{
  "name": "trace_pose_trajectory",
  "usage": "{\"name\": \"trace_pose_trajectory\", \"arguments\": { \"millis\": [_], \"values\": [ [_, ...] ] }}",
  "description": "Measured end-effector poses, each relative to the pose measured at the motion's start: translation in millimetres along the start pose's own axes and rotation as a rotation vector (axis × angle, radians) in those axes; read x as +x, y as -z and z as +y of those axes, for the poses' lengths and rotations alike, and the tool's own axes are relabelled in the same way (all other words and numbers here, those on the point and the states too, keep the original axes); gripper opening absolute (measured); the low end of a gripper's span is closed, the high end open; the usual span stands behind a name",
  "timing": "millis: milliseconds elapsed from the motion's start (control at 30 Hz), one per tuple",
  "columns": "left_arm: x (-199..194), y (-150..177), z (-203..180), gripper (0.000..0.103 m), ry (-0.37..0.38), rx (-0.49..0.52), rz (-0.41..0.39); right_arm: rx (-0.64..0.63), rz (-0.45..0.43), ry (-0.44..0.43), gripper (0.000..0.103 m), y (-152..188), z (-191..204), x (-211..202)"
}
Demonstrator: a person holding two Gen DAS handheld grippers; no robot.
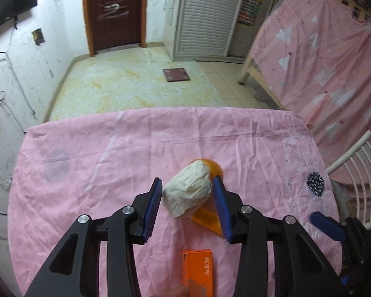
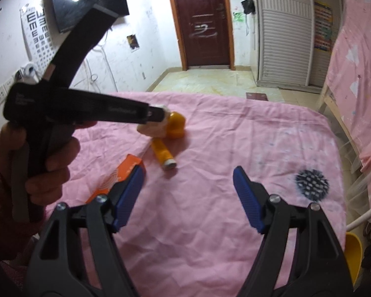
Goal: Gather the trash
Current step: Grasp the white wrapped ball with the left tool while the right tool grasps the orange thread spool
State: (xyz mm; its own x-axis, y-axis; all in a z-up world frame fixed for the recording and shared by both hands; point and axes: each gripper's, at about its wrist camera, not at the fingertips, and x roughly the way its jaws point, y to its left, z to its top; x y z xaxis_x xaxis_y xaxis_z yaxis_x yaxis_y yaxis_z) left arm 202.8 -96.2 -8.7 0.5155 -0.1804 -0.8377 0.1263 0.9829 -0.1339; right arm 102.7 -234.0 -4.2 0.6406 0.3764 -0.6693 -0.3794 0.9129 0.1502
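Observation:
A crumpled white paper wad (image 1: 188, 190) lies on the pink-covered table (image 1: 86, 168). My left gripper (image 1: 188, 185) is open with its blue pads on either side of the wad, close to it. Behind and under the wad lie an orange cap-like piece (image 1: 215, 167) and an orange tube (image 1: 209, 219). An orange box (image 1: 197, 269) lies nearer, below the jaws. In the right wrist view the wad (image 2: 153, 126), orange piece (image 2: 176, 126), tube (image 2: 163, 154) and box (image 2: 121, 173) sit at left. My right gripper (image 2: 188, 175) is open and empty above the cloth.
A black spiky ball (image 2: 311, 184) lies on the cloth at right, and shows in the left wrist view (image 1: 315, 183). A white chair back (image 1: 356, 170) and a yellow container (image 2: 353, 255) stand beside the table's right edge. A pink-draped bed frame (image 1: 321, 61) is beyond.

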Motion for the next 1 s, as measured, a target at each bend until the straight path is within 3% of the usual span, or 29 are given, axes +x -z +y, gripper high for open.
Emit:
{"name": "trace_pose_trajectory", "arguments": {
  "millis": [333,667,833,1000],
  "values": [
    [2,4,15,0.033,0.078,-0.05,-0.008,-0.041,0.067,-0.025,0.072,-12,20,38],
    [-41,10,51,0.032,0.052,-0.126,-0.105,-0.05,0.105,-0.009,0.072,-21,26,62],
    [-51,19,61,0.032,0.032,-0.129,-0.124,-0.061,0.125,0.004,0.051,-27,31,72],
    [-56,29,70,0.032,0.035,-0.144,-0.128,-0.088,0.161,0.022,0.038,-32,44,87]
  ]
}}
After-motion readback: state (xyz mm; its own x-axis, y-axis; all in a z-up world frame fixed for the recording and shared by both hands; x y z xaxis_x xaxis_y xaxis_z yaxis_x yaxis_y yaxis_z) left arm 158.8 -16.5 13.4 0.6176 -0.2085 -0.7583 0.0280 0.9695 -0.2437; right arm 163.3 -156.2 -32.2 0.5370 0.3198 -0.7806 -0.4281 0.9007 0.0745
